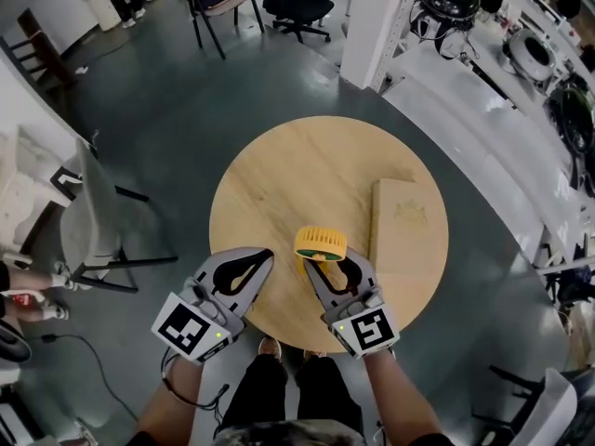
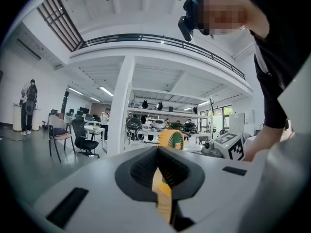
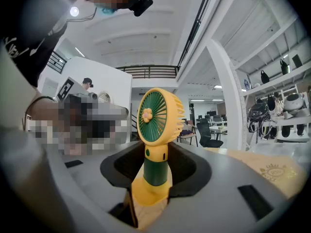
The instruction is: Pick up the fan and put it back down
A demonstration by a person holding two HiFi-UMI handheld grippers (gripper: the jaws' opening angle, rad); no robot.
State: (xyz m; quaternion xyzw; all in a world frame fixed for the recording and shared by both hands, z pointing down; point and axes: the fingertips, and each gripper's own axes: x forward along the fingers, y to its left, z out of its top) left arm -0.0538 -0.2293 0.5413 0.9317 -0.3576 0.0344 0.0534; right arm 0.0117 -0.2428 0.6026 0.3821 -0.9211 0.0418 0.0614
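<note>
A small yellow and green hand fan (image 1: pixel 321 243) stands upright between the jaws of my right gripper (image 1: pixel 327 266), over the near part of the round wooden table (image 1: pixel 279 175). In the right gripper view the fan (image 3: pixel 158 130) shows its green grille, green neck and yellow base, and the right gripper (image 3: pixel 151 181) is shut on that base. My left gripper (image 1: pixel 263 256) hangs just left of the fan with its jaws together and nothing in them. In the left gripper view the left gripper (image 2: pixel 158 153) points past the fan (image 2: pixel 171 139).
A flat light wooden box (image 1: pixel 404 240) lies on the table's right side, close to the fan. A white chair (image 1: pixel 93 221) stands left of the table, a white pillar (image 1: pixel 376 21) behind it, and long white benches (image 1: pixel 502 147) with gear run along the right.
</note>
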